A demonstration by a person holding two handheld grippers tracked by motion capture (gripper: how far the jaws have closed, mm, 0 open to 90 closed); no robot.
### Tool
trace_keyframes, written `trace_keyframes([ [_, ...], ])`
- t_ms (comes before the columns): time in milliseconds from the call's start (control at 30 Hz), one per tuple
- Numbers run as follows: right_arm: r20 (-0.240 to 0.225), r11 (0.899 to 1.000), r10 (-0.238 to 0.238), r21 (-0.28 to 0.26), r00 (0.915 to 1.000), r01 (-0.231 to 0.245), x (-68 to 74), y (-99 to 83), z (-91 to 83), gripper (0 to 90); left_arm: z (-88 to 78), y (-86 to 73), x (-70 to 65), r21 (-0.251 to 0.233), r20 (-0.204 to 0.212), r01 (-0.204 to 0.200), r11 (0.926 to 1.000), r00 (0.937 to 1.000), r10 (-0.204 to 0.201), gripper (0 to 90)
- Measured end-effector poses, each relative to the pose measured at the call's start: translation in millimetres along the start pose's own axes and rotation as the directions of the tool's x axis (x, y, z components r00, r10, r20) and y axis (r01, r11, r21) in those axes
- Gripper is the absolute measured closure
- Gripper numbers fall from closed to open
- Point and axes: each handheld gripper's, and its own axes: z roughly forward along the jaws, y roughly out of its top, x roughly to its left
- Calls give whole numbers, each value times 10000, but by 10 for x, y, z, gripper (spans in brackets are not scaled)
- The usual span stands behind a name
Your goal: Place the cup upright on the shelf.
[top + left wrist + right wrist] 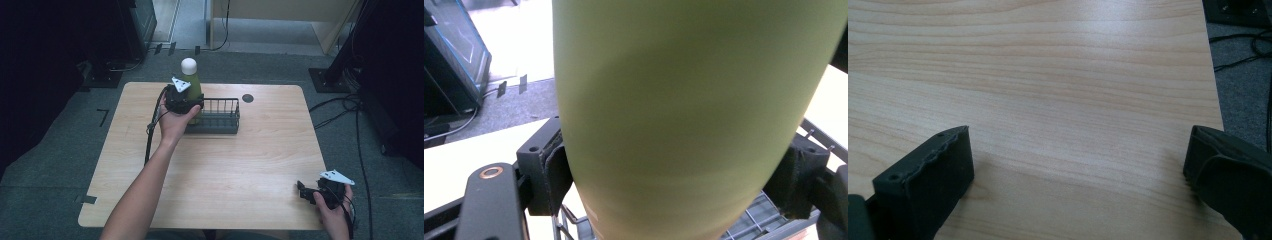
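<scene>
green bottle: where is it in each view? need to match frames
High view: the green bottle stands upright at the left end of the wire basket, white cap on top, with the left gripper at its body.
Left gripper view: the bottle's body spans the centre, top to bottom, between the fingers.
Right gripper view: wooden table and open jaws; no bottle.
Shared landmark: the wooden table.

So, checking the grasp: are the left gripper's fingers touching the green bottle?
Touching. The left gripper view shows both fingers pressed against the green bottle, no gap.
</scene>
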Motion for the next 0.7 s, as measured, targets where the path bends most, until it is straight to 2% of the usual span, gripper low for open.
trace_keyframes([
  [433,1,10000,7,-1,10000,-7,0,0,0,0,-48,0,21,234,41,-182,9996,9998,181,176],
  [567,1,10000,-1,0,10000,1,0,0,0,0,-90,-11,40,173,133,19,9998,9999,-21,129],
  [700,1,10000,4,-2,10000,-4,0,0,0,0,-147,-39,65,215,280,180,9996,9994,-186,29],
])
